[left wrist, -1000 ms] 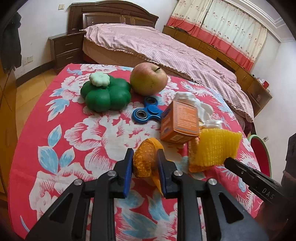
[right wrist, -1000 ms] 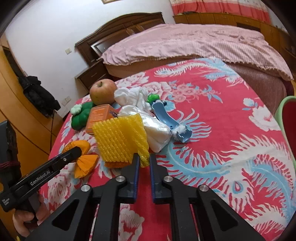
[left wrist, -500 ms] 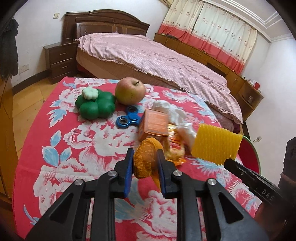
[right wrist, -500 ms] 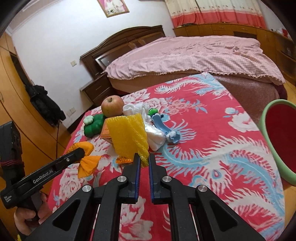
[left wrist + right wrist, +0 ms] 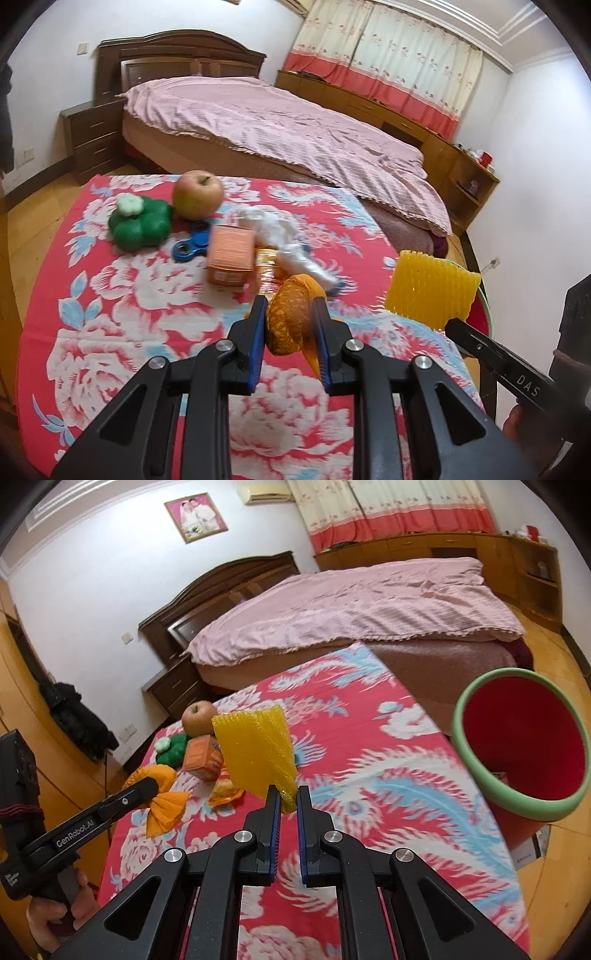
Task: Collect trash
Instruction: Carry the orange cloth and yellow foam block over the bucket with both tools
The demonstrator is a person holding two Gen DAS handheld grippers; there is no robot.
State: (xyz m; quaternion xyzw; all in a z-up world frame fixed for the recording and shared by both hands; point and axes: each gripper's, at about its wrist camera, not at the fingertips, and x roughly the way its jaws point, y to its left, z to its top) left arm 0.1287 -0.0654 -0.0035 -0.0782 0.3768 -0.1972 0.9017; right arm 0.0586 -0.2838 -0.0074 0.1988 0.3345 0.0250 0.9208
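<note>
My left gripper (image 5: 290, 310) is shut on an orange peel (image 5: 290, 317), held above the flowered tablecloth (image 5: 122, 306); the same peel (image 5: 160, 794) hangs from that gripper (image 5: 147, 786) in the right wrist view. My right gripper (image 5: 285, 794) is shut on a corner of a yellow foam fruit net (image 5: 256, 749), lifted clear of the table. That net (image 5: 430, 291) shows at the right in the left wrist view. A red bin with a green rim (image 5: 524, 746) stands open-mouthed beside the table's right edge.
On the table lie an apple (image 5: 198, 194), a green clover-shaped toy (image 5: 140, 225), a blue fidget spinner (image 5: 190, 247), an orange carton (image 5: 231, 254), a crumpled white tissue (image 5: 273, 225) and a snack wrapper (image 5: 225, 792). A bed (image 5: 277, 129) stands behind.
Both grippers rose and drew back from the pile, carrying the peel and the foam net. The net came off the table and swung right, and the red bin came into the right view.
</note>
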